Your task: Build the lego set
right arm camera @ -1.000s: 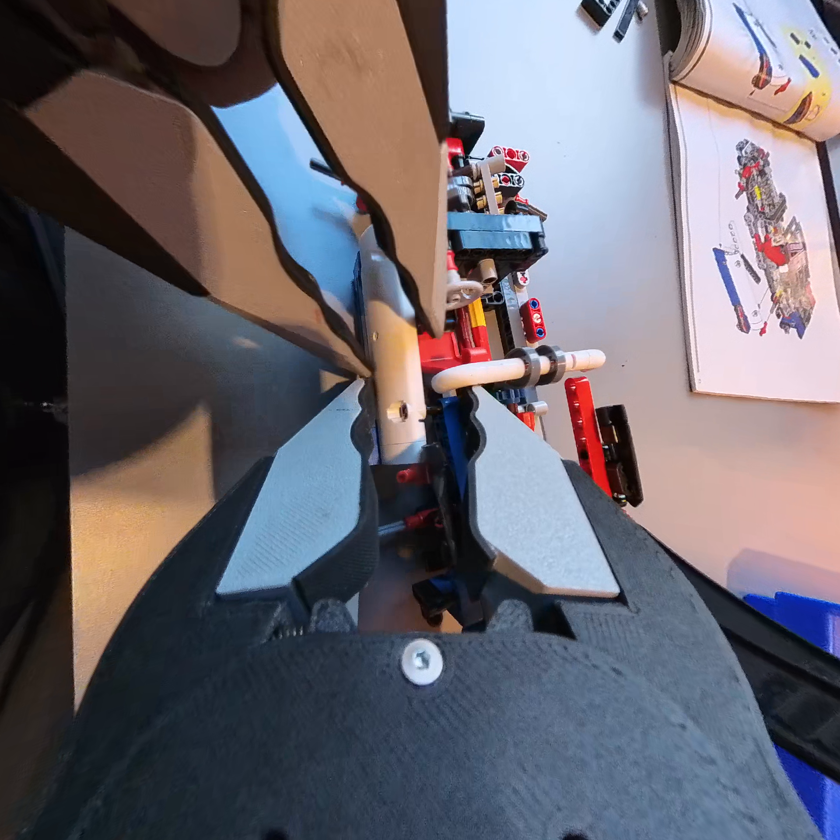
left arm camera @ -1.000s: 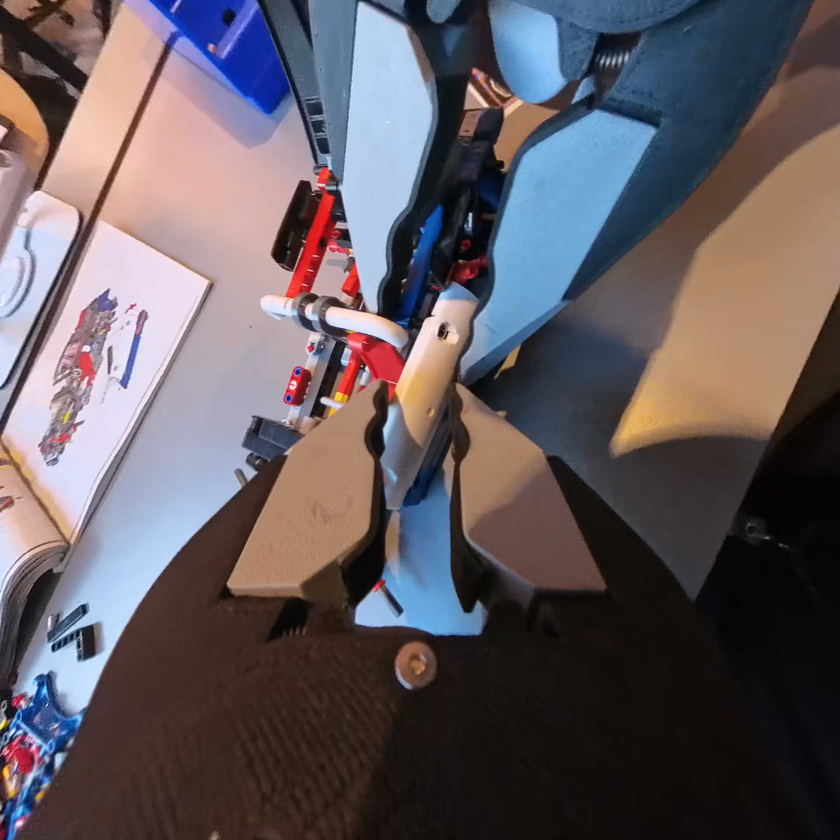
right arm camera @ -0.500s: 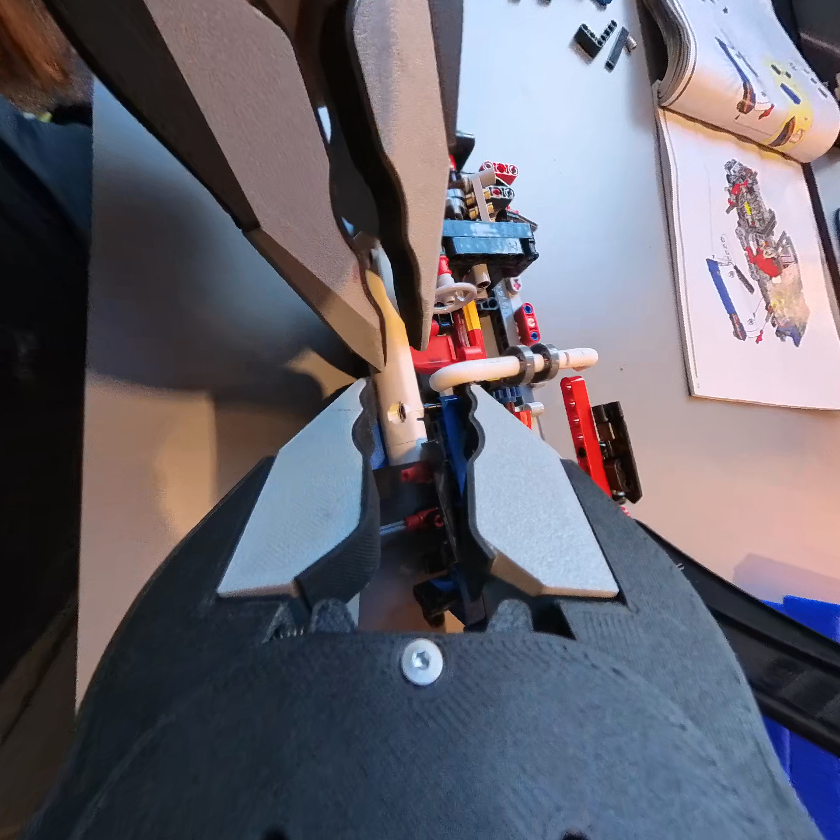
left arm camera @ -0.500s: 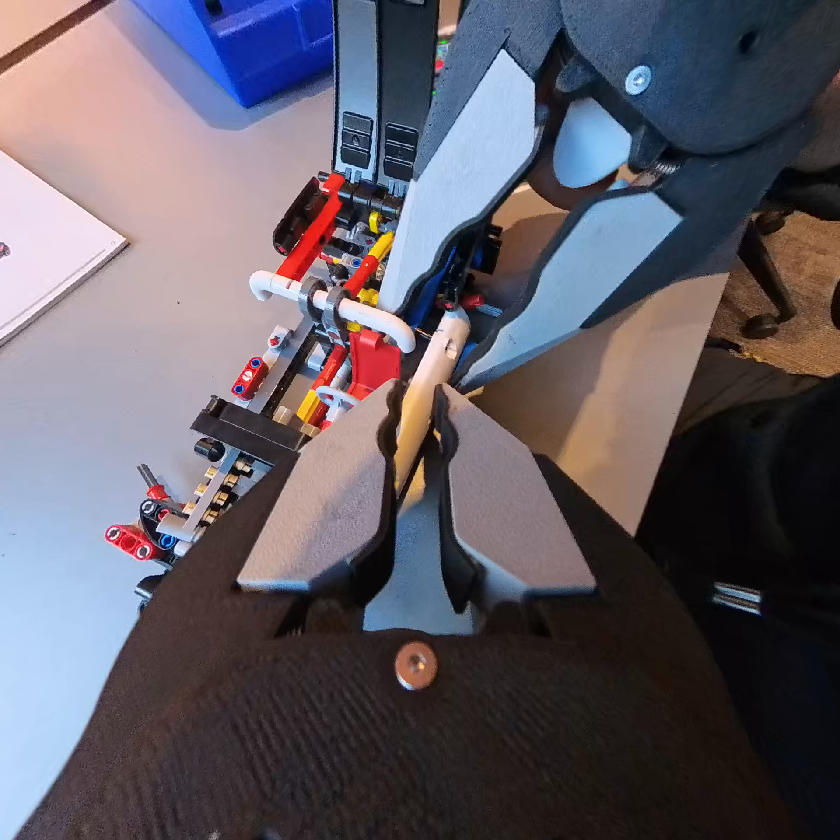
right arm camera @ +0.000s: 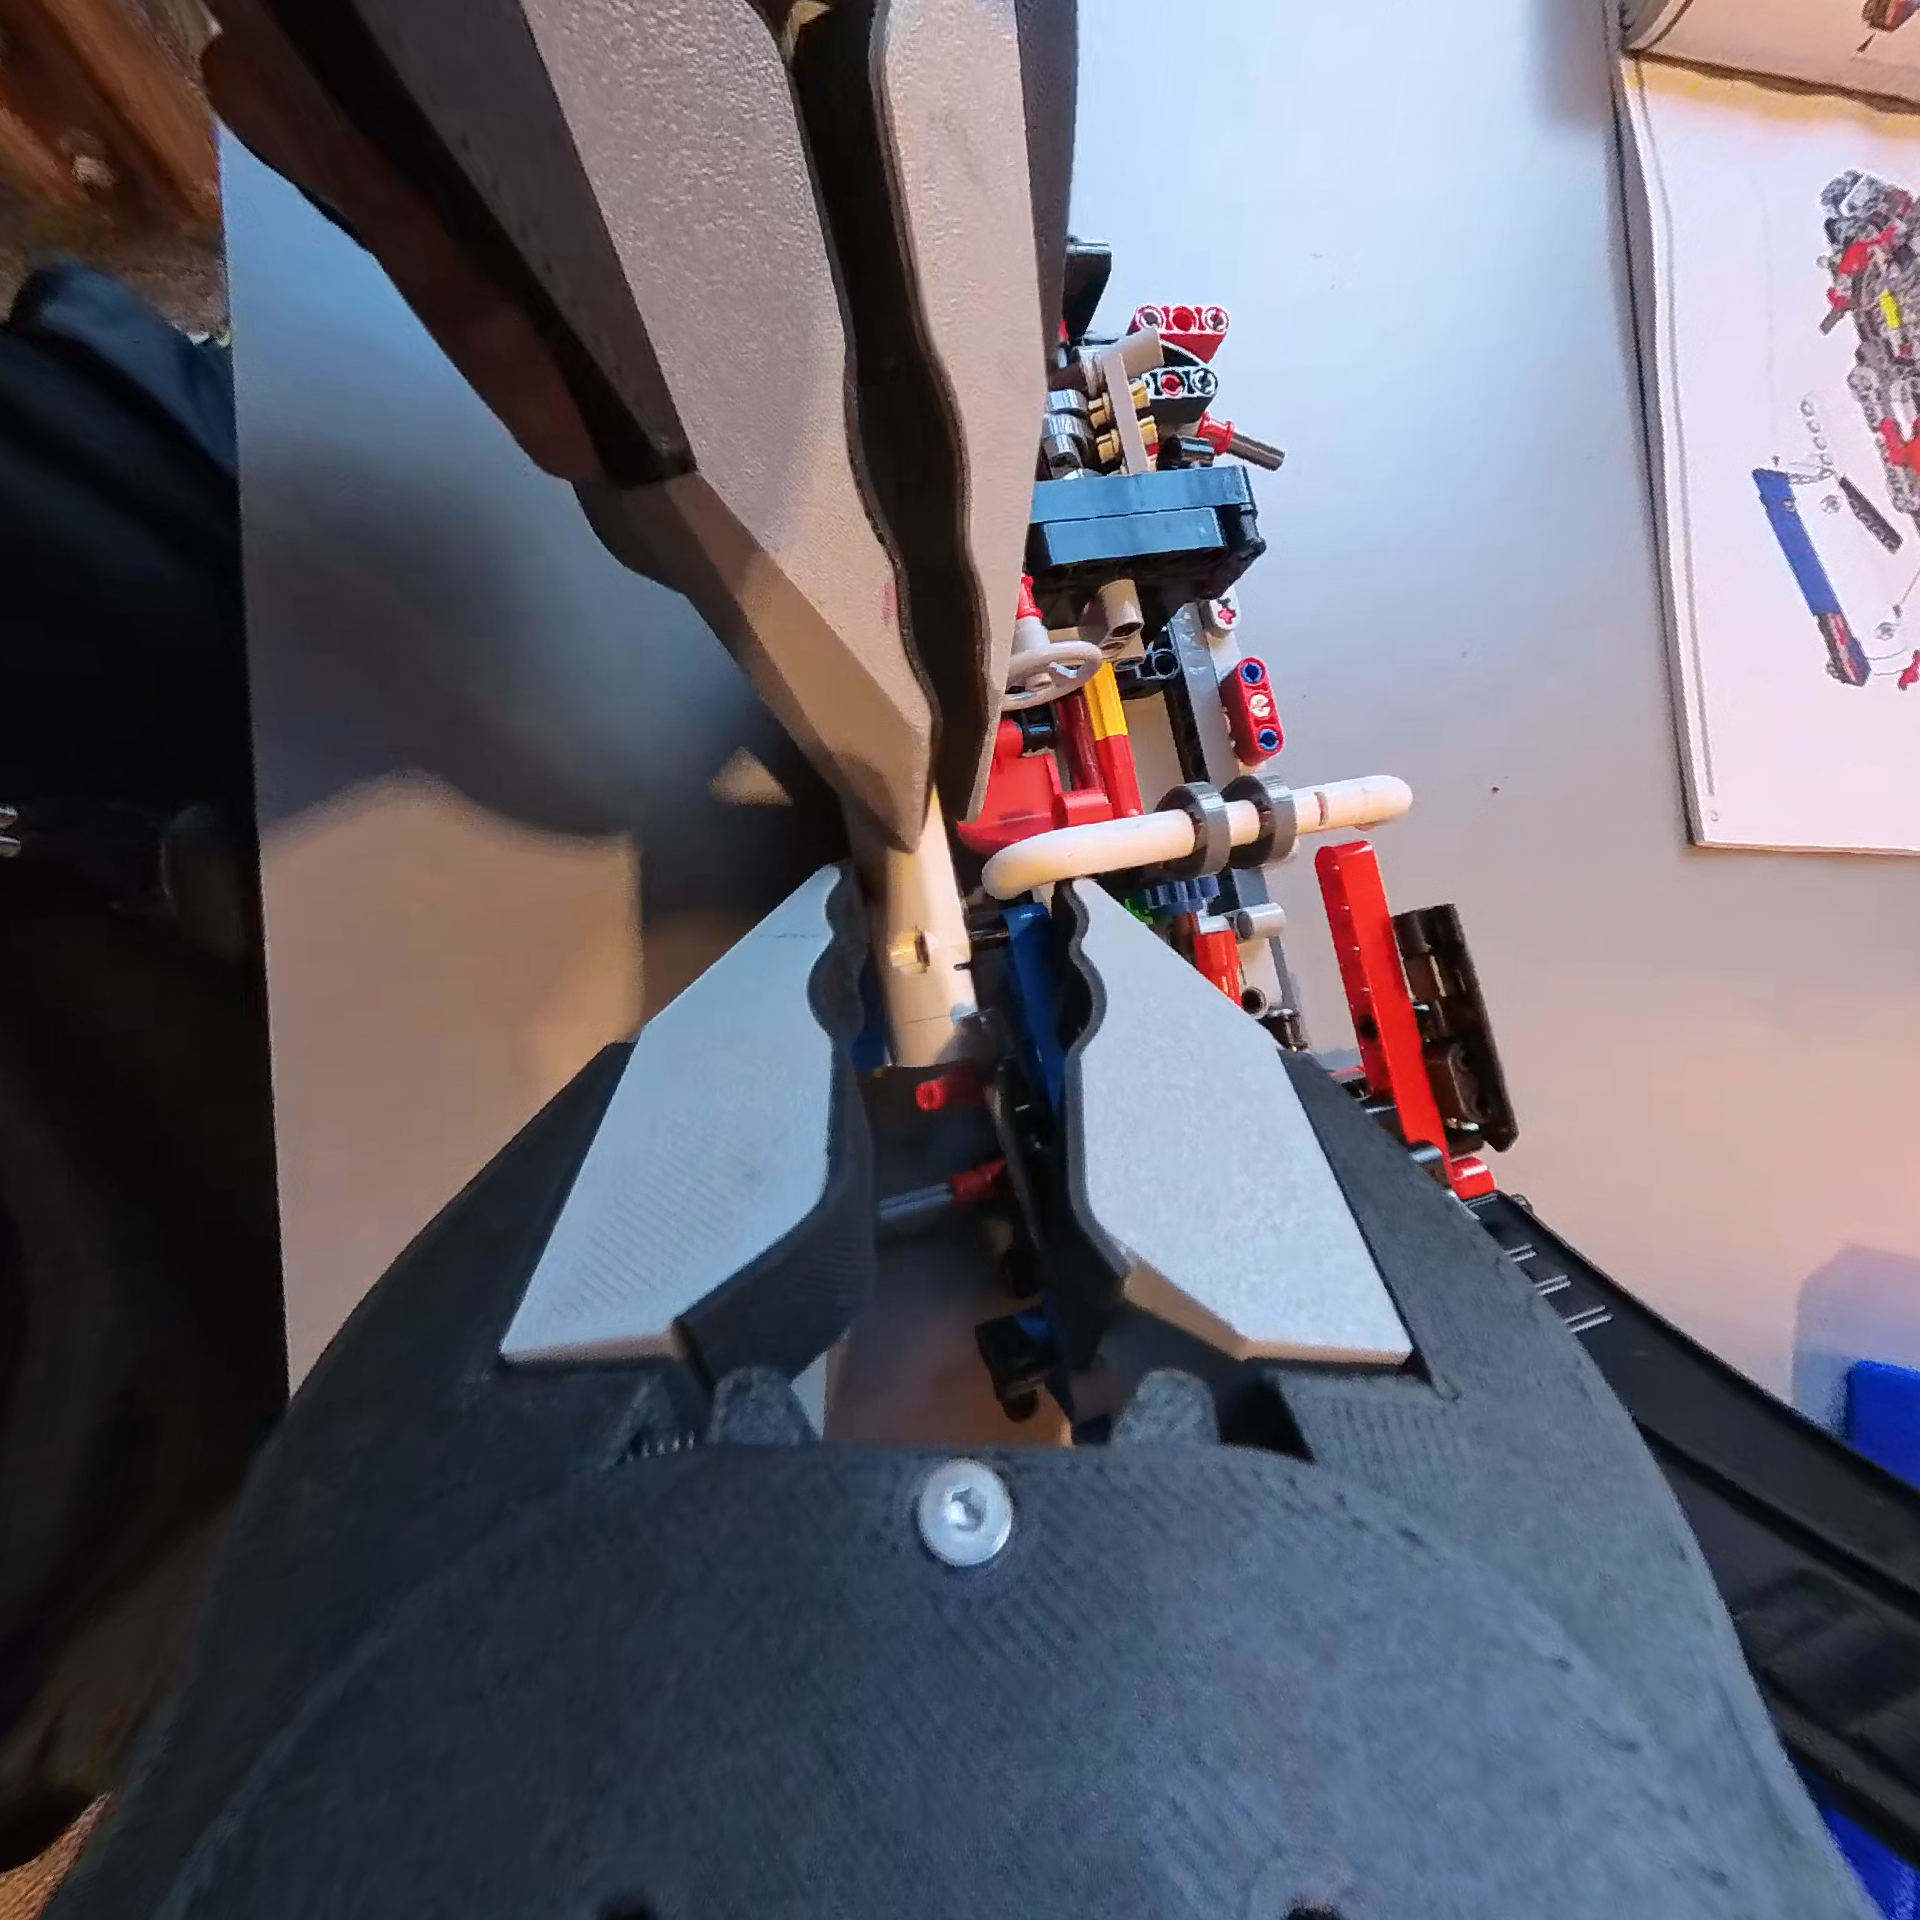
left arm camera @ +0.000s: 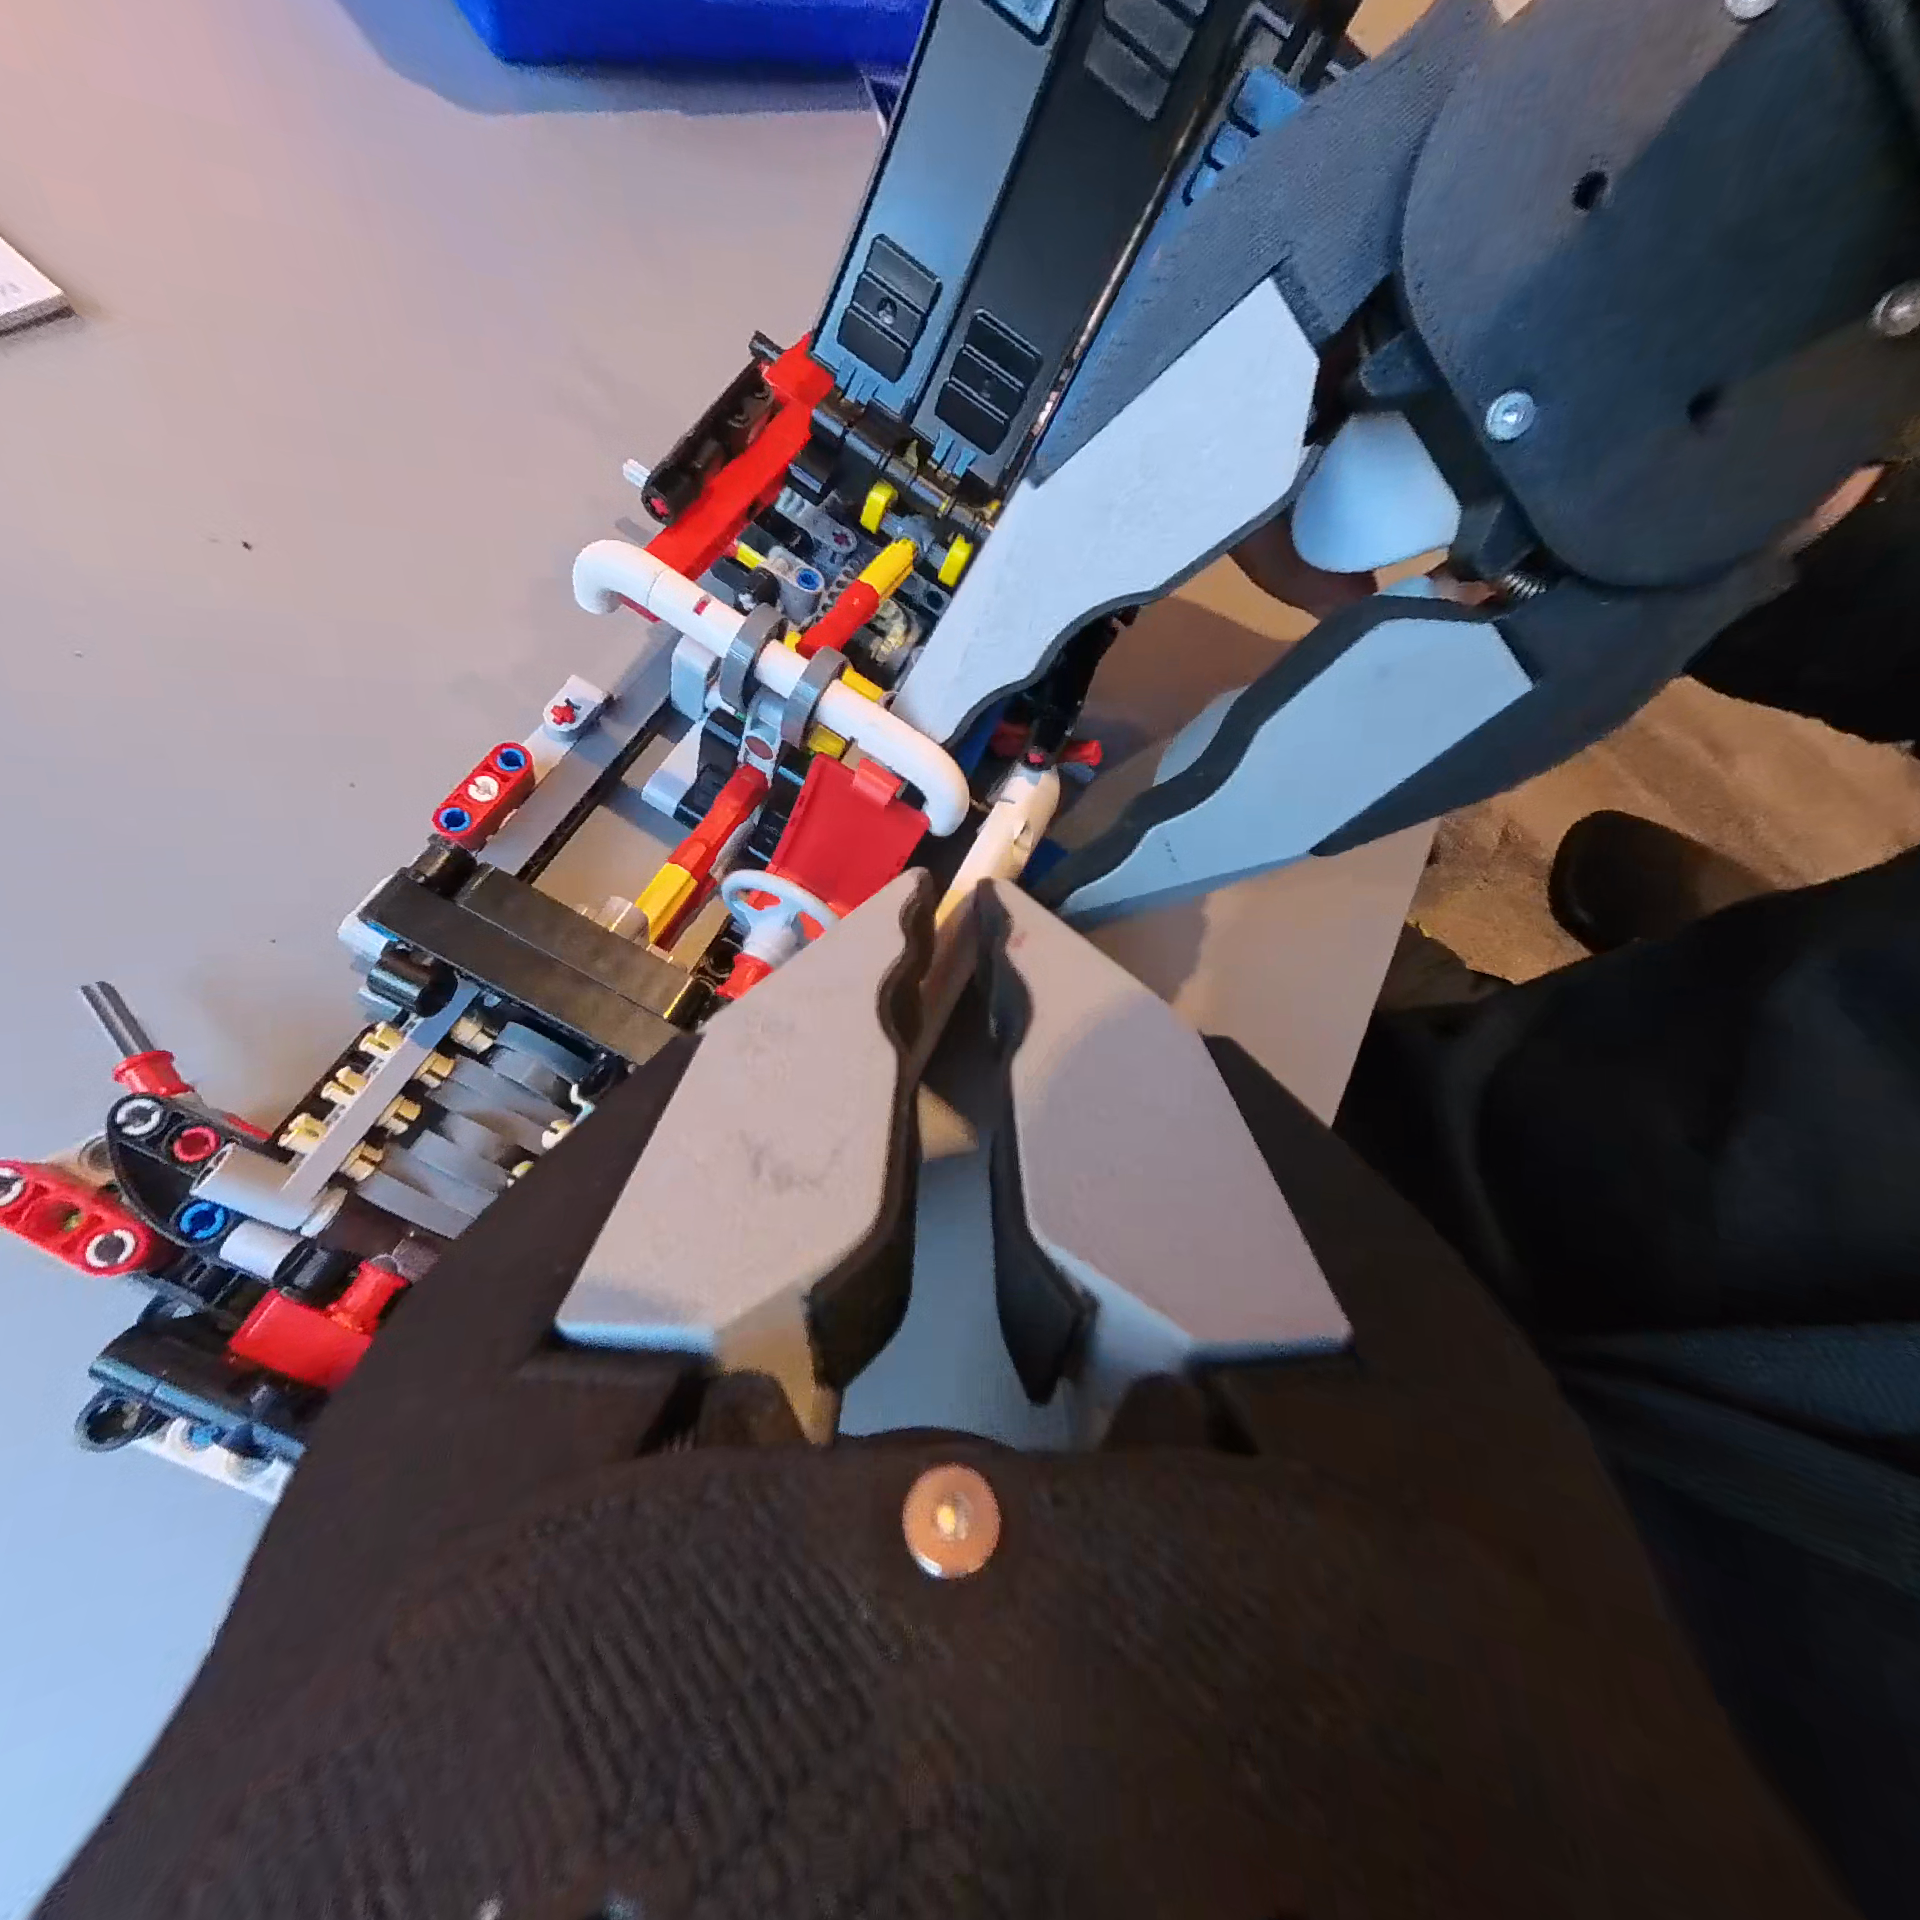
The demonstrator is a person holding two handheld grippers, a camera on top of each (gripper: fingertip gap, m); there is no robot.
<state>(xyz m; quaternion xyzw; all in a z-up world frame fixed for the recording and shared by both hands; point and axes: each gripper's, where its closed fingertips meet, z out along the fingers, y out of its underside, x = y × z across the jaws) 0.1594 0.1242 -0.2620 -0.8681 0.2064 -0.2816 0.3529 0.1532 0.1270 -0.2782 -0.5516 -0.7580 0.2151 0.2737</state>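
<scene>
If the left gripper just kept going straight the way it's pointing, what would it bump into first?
Probably the right gripper: its fingertips sit right ahead of the left gripper, which is clamped on the white panel of the lego model. Depth is hard to judge.

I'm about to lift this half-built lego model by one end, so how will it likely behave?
The lego model is long and narrow, so it may flex or sag. Small parts such as the white bar and red beam look merely clipped on and could pop off. The left hand-held gripper and right hand-held gripper both pinch one side, so it may twist.
</scene>
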